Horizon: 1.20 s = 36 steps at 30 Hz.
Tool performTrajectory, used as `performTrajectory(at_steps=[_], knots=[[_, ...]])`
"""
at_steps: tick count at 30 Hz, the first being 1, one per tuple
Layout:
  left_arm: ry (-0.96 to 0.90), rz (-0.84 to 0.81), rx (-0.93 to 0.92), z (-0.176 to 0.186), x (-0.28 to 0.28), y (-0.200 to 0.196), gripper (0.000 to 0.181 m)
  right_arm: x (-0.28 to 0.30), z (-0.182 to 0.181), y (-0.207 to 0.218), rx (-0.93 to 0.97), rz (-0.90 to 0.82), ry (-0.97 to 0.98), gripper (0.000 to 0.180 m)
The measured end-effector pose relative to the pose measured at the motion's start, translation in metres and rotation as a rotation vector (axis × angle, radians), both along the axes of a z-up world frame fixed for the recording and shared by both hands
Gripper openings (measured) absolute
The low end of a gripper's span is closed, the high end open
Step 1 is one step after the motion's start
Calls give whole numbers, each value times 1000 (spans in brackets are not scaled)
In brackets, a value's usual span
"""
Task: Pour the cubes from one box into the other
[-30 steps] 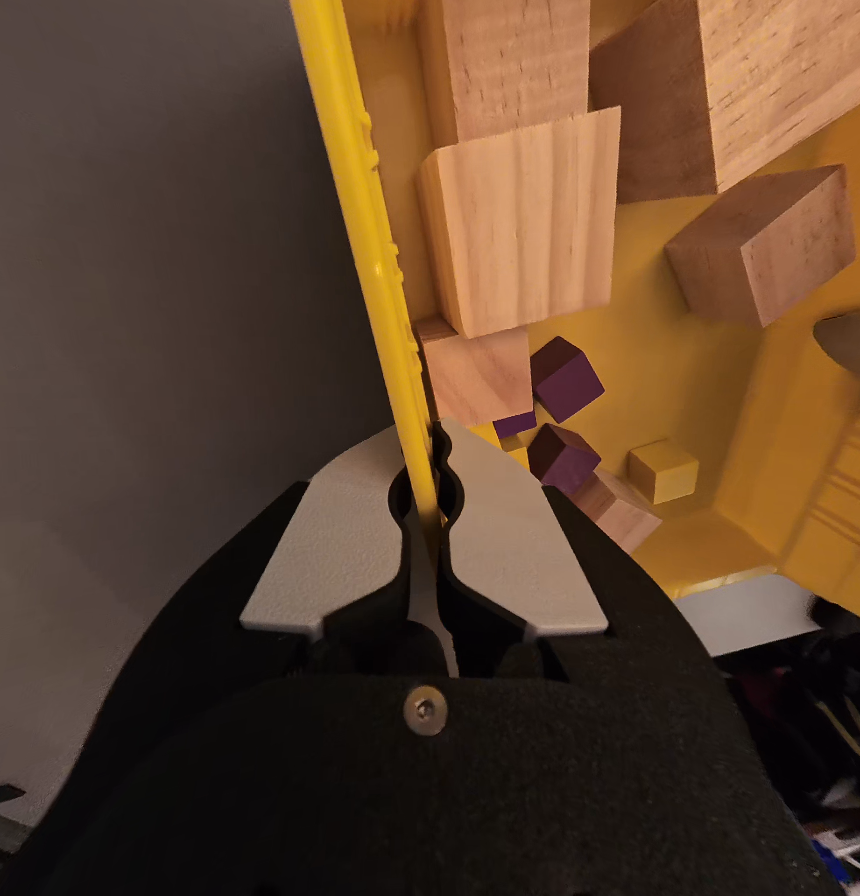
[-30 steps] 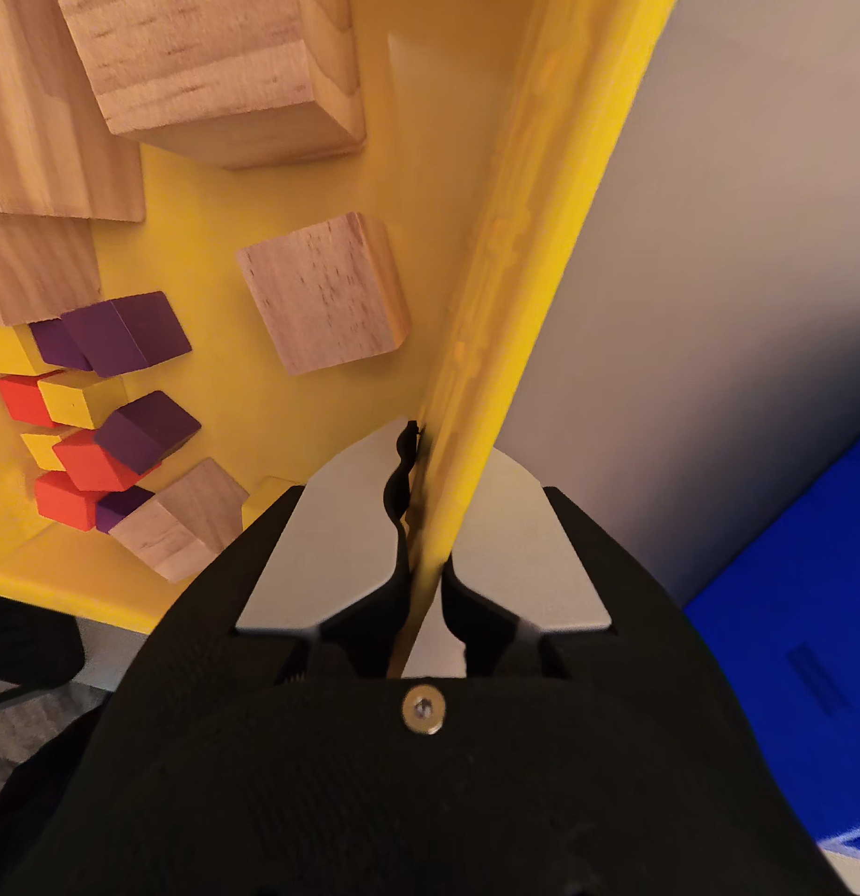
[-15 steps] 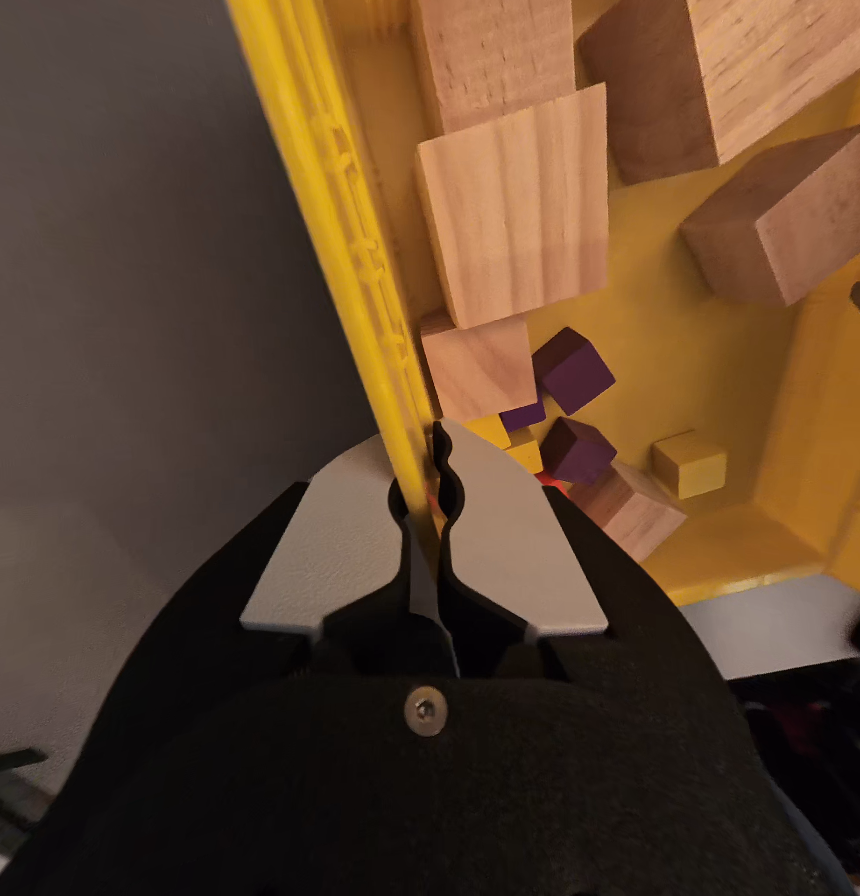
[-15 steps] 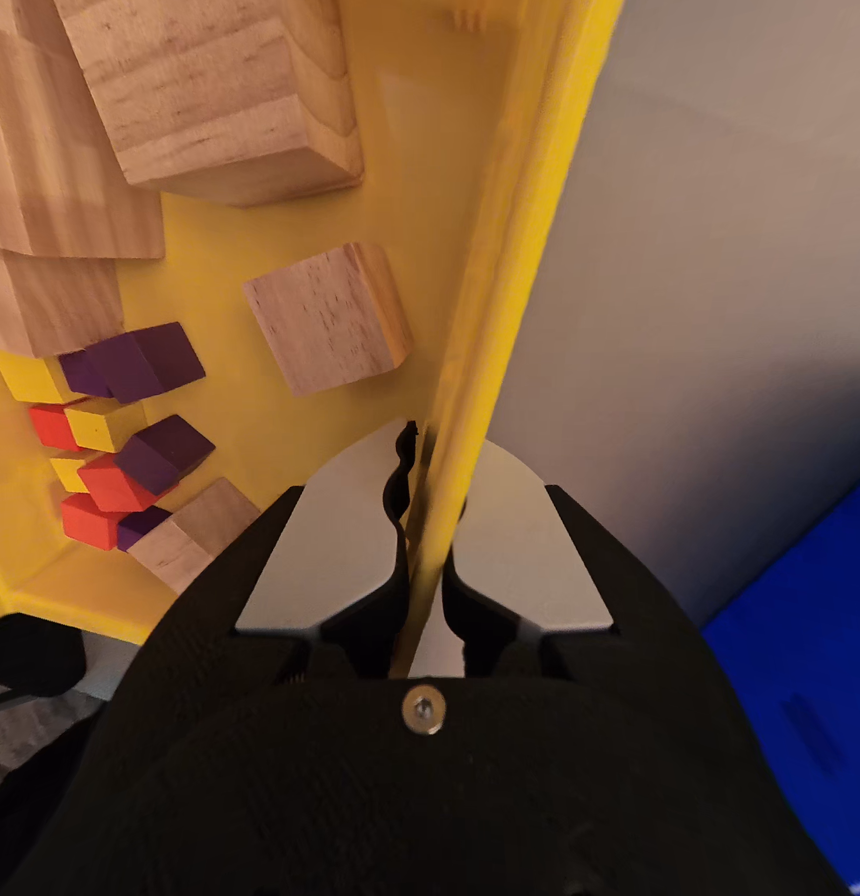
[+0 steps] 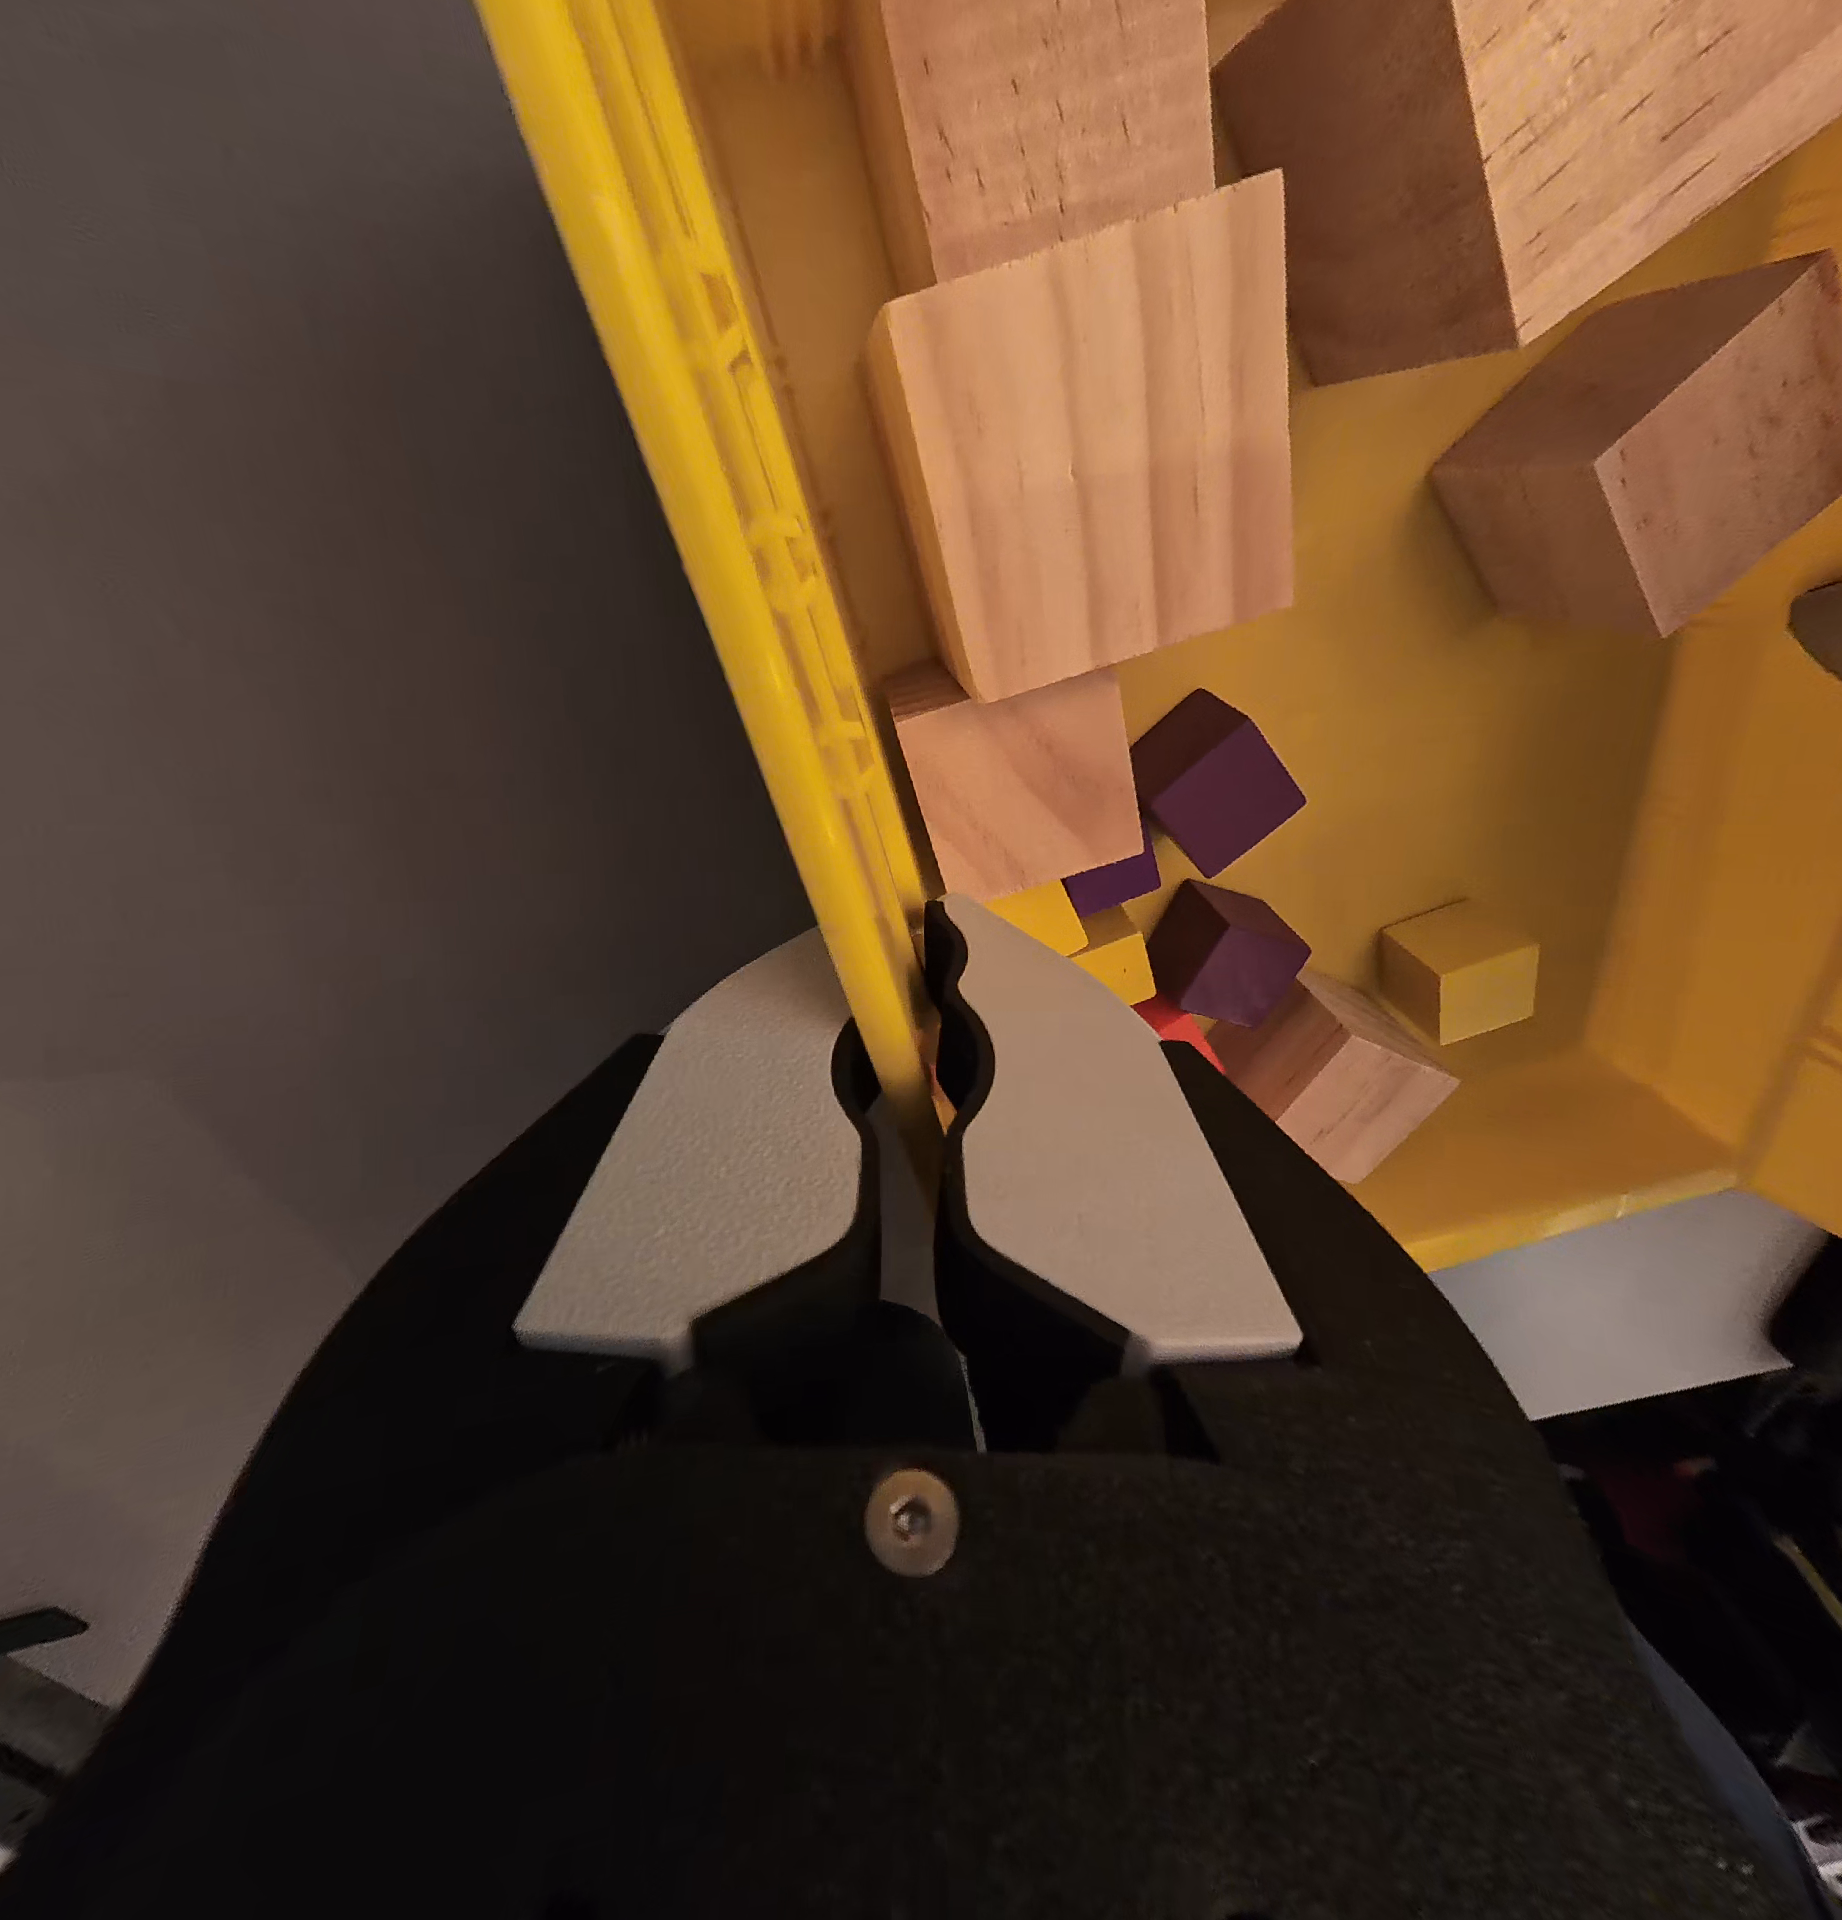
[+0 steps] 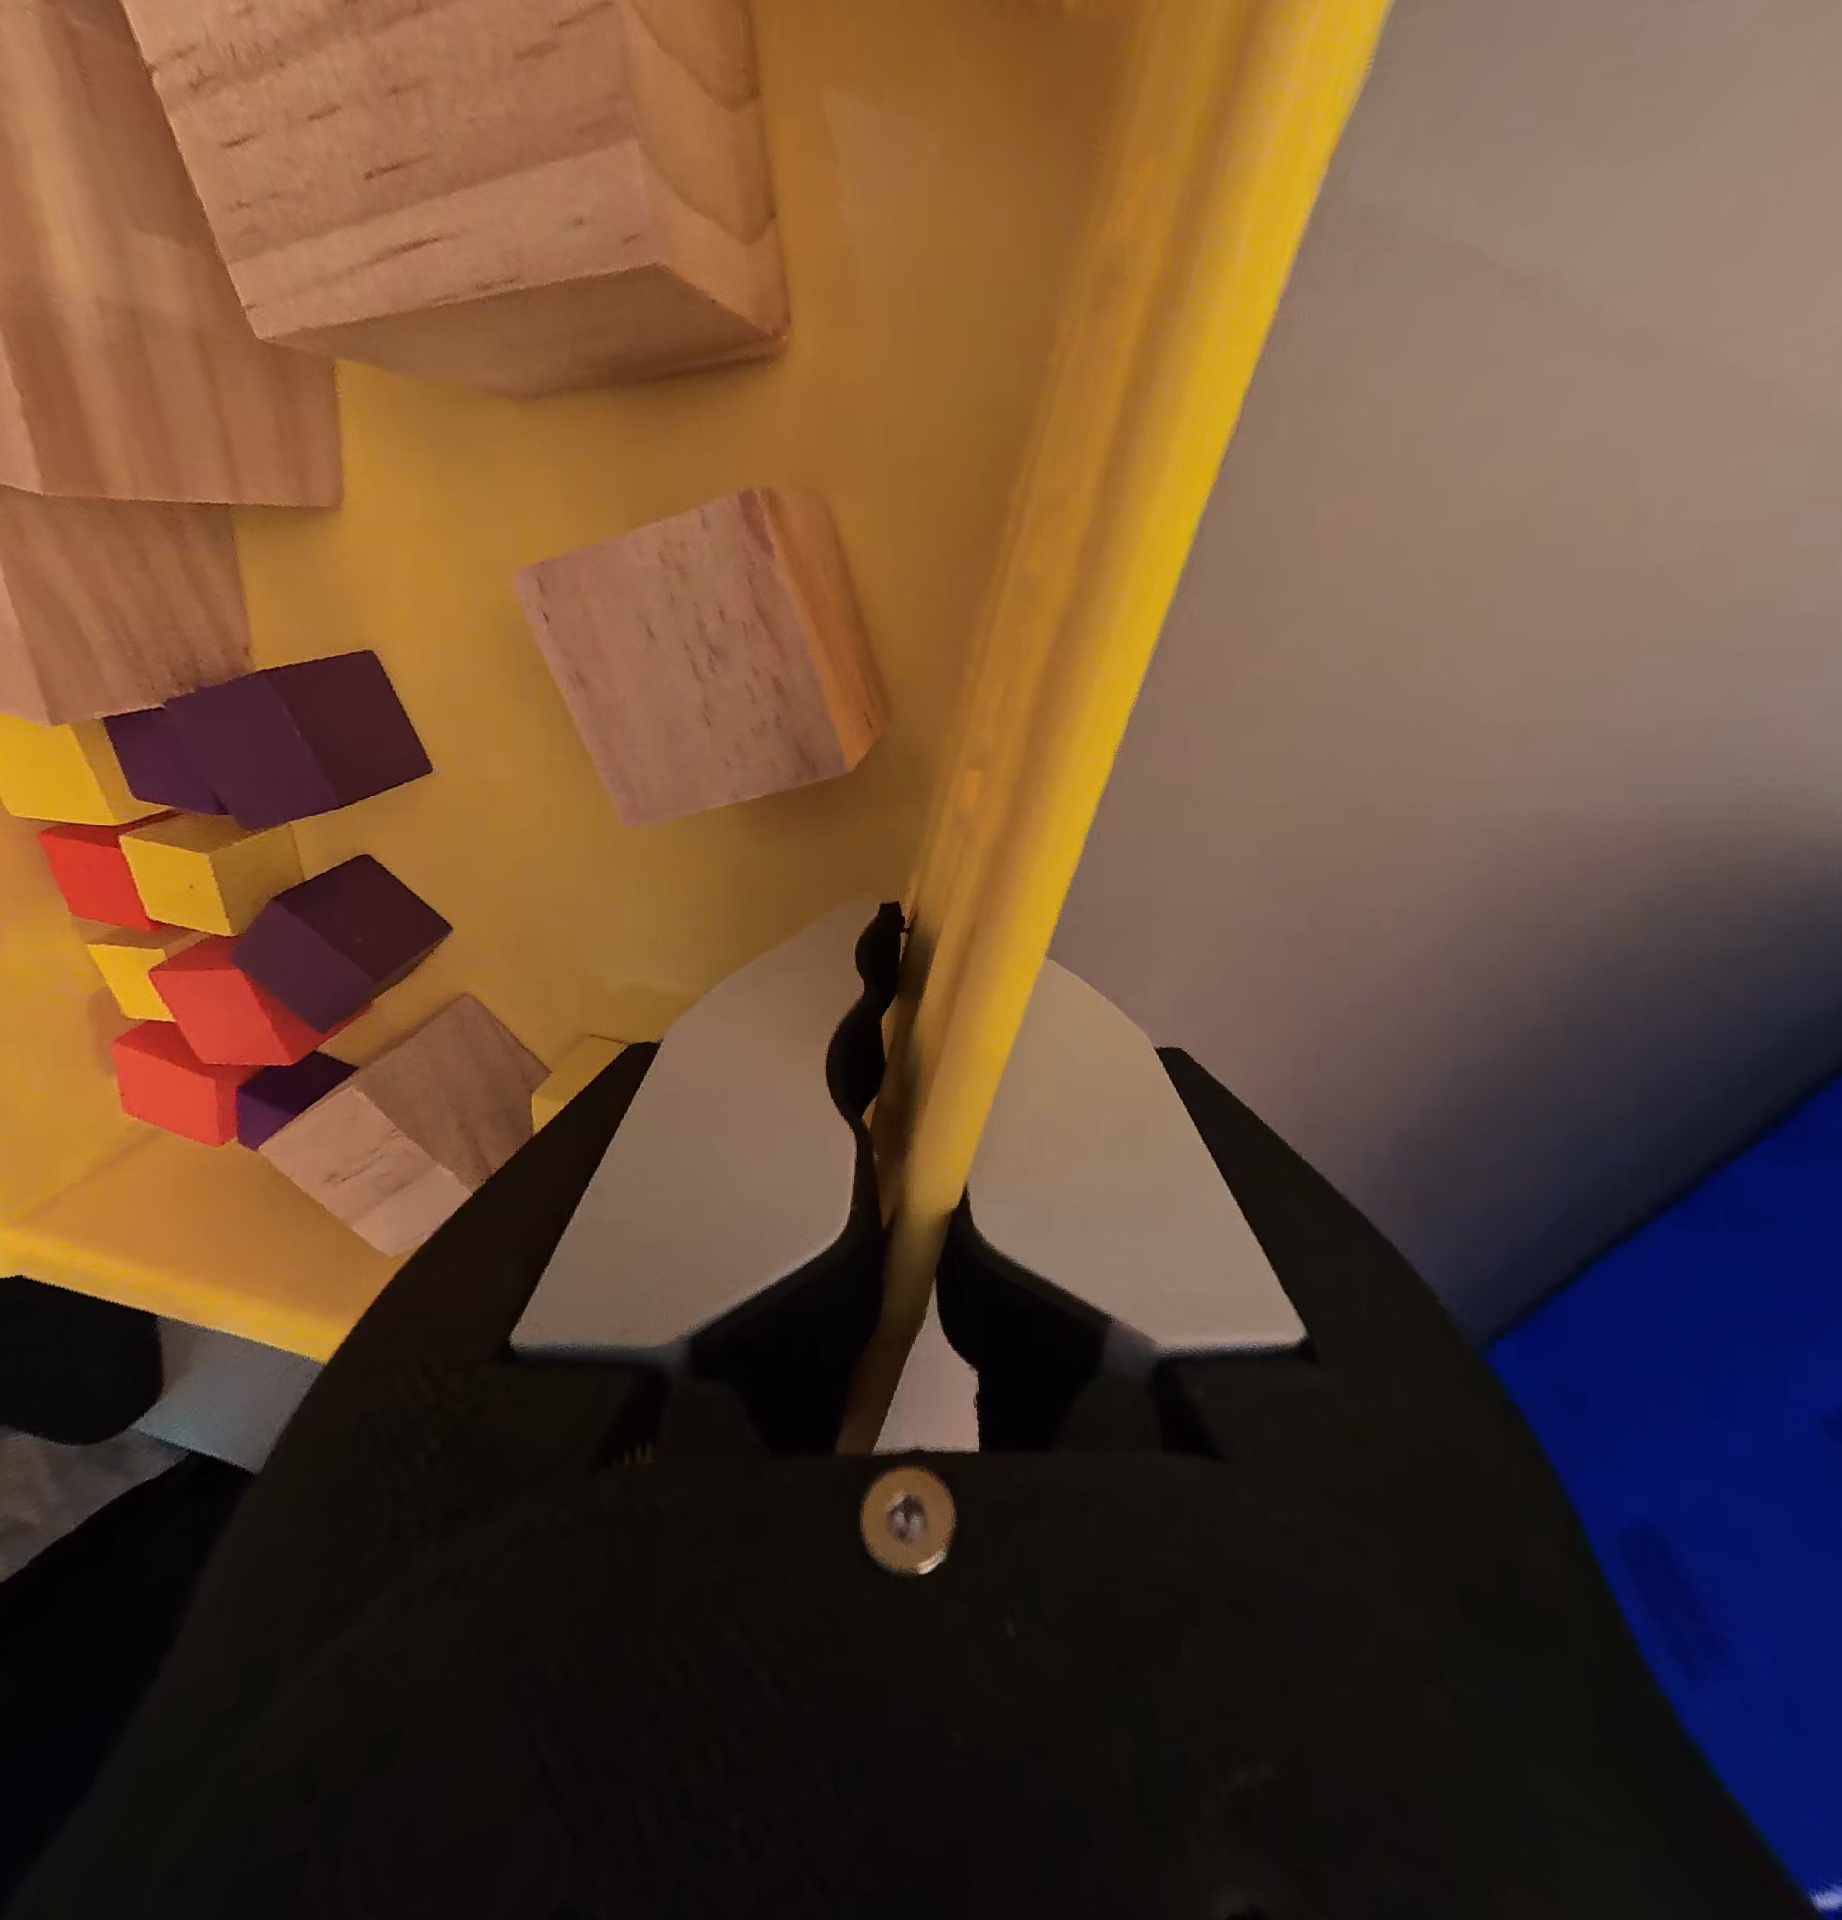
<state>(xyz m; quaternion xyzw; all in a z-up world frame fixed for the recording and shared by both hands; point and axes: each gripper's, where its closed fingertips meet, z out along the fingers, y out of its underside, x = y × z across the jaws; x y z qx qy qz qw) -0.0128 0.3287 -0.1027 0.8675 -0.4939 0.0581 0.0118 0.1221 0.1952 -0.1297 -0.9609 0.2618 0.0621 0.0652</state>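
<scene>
My left gripper (image 5: 901,997) is shut on the left wall of a yellow box (image 5: 730,436). My right gripper (image 6: 927,997) is shut on its right wall (image 6: 1104,520). The box is held up off the table between them. Inside lie large plain wooden cubes (image 5: 1083,436) (image 6: 699,655) and small purple cubes (image 5: 1223,784) (image 6: 340,940), yellow cubes (image 5: 1457,971) (image 6: 205,868) and red cubes (image 6: 216,1013), bunched toward the near end. A blue box (image 6: 1706,1403) shows at the lower right of the right wrist view.
A grey table surface (image 5: 273,623) (image 6: 1519,623) lies beneath the box on both sides. Dark clutter (image 5: 1779,1507) sits beyond the table edge at the lower right of the left wrist view.
The yellow box has shifted slightly in both views as it is carried. The cubes inside have barely moved. Both grippers keep their hold on the walls.
</scene>
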Motion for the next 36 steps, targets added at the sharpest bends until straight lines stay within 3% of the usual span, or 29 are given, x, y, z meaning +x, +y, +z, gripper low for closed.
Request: performTrajectory(at_steps=[6,13,20,25,31,36], knots=[[11,-22,1,13,4,-14,5,4,12,-14,37,-18,-16,4],[-13,-61,71,66,22,-43,4,18,63,-47,78,-60,-61,4],[-100,-132,184,171,72,-95,4,54,161,-105,172,-155,-144,4],[-218,-216,218,238,142,-157,4,106,237,-180,215,-285,-266,4],[-264,-366,130,231,226,-247,4,163,243,-286,157,-441,-309,4],[-263,-443,113,209,279,-290,4,204,224,-337,129,-517,-306,4]])
